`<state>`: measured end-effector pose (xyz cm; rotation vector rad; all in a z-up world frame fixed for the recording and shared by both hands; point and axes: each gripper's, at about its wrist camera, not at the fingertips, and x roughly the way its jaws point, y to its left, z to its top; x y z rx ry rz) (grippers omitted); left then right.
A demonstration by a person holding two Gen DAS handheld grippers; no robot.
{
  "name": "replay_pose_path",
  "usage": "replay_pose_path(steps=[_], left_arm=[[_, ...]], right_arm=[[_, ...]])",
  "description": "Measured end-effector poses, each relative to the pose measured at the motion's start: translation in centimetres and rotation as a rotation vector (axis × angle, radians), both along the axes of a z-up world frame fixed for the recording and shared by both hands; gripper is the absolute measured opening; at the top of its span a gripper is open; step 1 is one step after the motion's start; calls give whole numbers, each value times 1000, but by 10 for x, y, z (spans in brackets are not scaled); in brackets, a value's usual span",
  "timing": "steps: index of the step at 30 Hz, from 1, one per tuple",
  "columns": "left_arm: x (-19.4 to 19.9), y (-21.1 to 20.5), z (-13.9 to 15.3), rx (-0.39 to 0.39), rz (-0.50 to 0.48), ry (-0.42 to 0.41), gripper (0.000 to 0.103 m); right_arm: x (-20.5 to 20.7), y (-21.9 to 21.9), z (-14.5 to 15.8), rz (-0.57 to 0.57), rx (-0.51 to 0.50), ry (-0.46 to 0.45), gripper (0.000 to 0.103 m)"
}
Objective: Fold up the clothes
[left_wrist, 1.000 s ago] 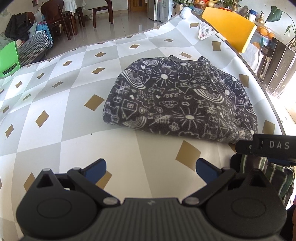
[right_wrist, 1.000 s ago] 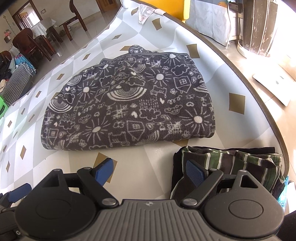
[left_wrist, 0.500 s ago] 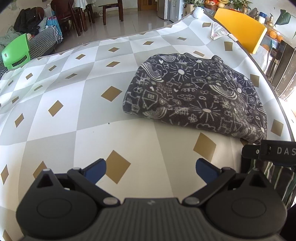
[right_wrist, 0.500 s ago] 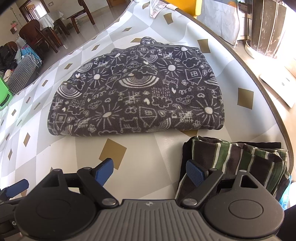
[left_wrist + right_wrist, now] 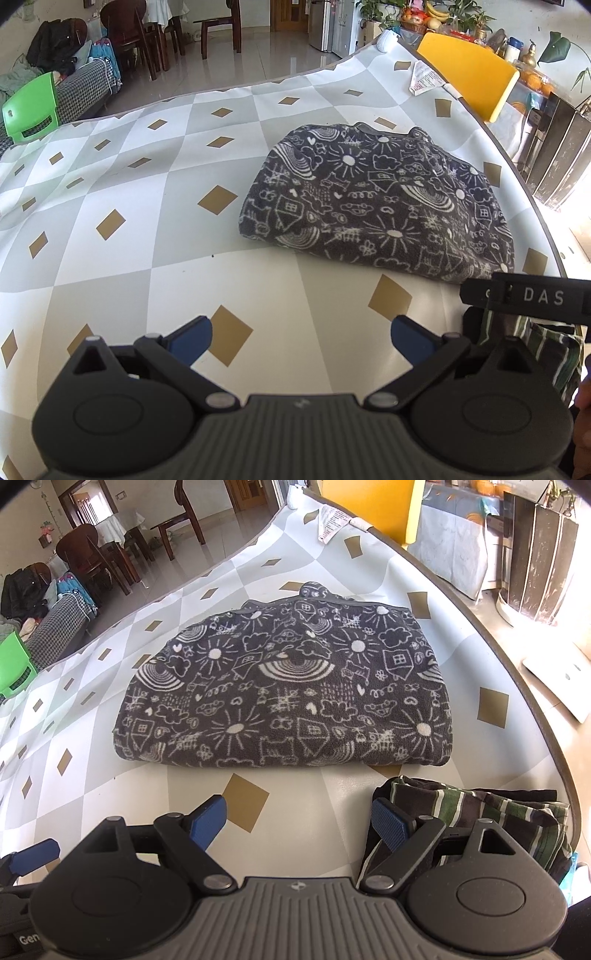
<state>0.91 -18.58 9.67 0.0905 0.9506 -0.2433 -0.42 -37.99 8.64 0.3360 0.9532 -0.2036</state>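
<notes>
A folded dark grey garment (image 5: 380,206) (image 5: 291,694) with white doodle print lies on the checked tablecloth (image 5: 147,229) (image 5: 147,653), toward the table's right side. A folded green-and-brown striped garment (image 5: 476,819) (image 5: 535,354) sits at the near right edge. My left gripper (image 5: 301,338) hovers open over bare cloth, short of the grey garment, nothing between its fingers. My right gripper (image 5: 299,821) is open too, its right fingertip (image 5: 388,823) over the striped garment's left edge. The right gripper's body (image 5: 528,297) shows at the right of the left wrist view.
A yellow chair (image 5: 469,81) stands at the table's far right corner, with a white printed label (image 5: 424,79) (image 5: 332,522) on the cloth near it. A green chair (image 5: 31,110), dining chairs and a sofa stand beyond the far edge. The rounded table edge (image 5: 535,701) runs close on the right.
The left gripper has drawn back and up from the grey garment, which now sits farther away and more to the right in its view. The right gripper has stayed nearly still. Both stay open.
</notes>
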Motion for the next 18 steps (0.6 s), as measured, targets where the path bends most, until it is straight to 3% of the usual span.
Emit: replay_pose_path(steps=[7, 18], left_arm=[[-7, -7, 7, -5, -20, -21, 103], [-10, 4, 13, 6, -1, -51, 103]], right_arm=[[-1, -4, 3, -17, 11, -17, 86], [1, 18, 4, 87, 62, -53, 86]])
